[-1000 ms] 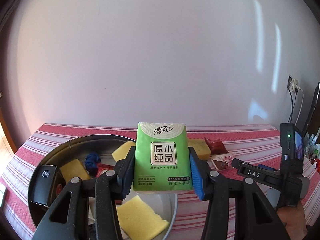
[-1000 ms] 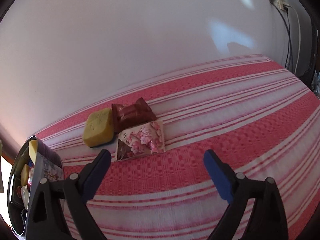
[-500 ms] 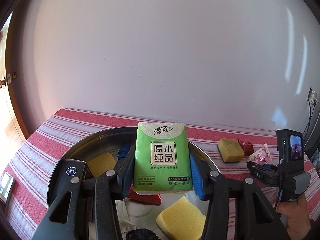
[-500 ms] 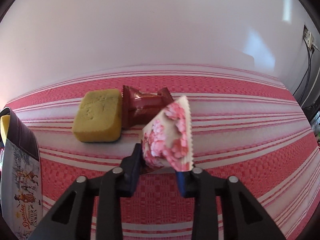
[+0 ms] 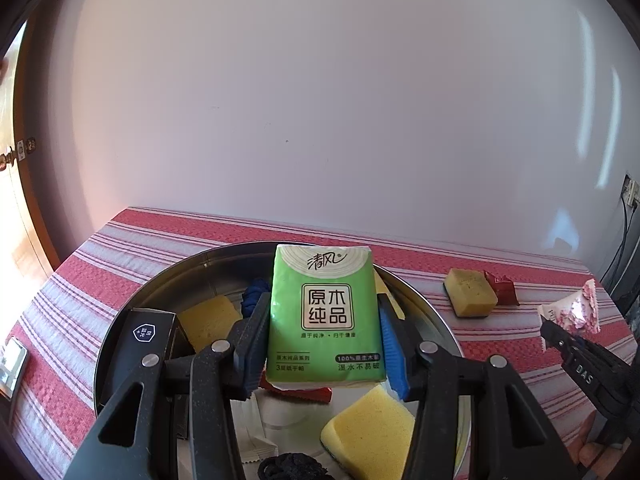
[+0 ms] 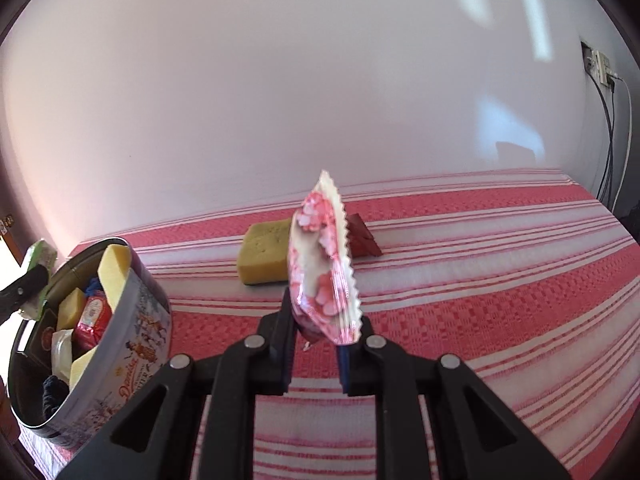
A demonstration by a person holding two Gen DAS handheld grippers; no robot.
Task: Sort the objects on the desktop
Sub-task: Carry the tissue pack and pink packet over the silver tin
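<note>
1. Two tongs show: the left gripper [image 5: 324, 340] pinches one green plastic tissue pack [image 5: 325, 316] upright between its blue pads, and the right gripper [image 6: 316, 344] is pressed together on one pink-flowered white snack sachet [image 6: 322, 264] with crimped edges, held clear of the cloth.
2. Below and behind the left gripper stands one round metal cookie tin [image 5: 168, 284], its inside holding three yellow sponge blocks, a red wrapper, a blue tangle, a black tangle and a dark box with a shield mark.
3. Beyond the right gripper, on the red-and-white striped tablecloth [image 6: 480, 280], lie one yellow sponge with a dark base [image 6: 264, 256] and, touching it, one dark red foil packet [image 6: 362, 240].
4. A second ago the right jaws stood spread over the sachet lying flat beside the sponge; they have just been closing, and the sachet is now lifted. The left gripper has moved from beside the tin to over it.
5. Writing: the tissue pack reads "清风" and "原木纯品"; the tin's wall reads "Danisa"; the right gripper's side reads "DAS".
</note>
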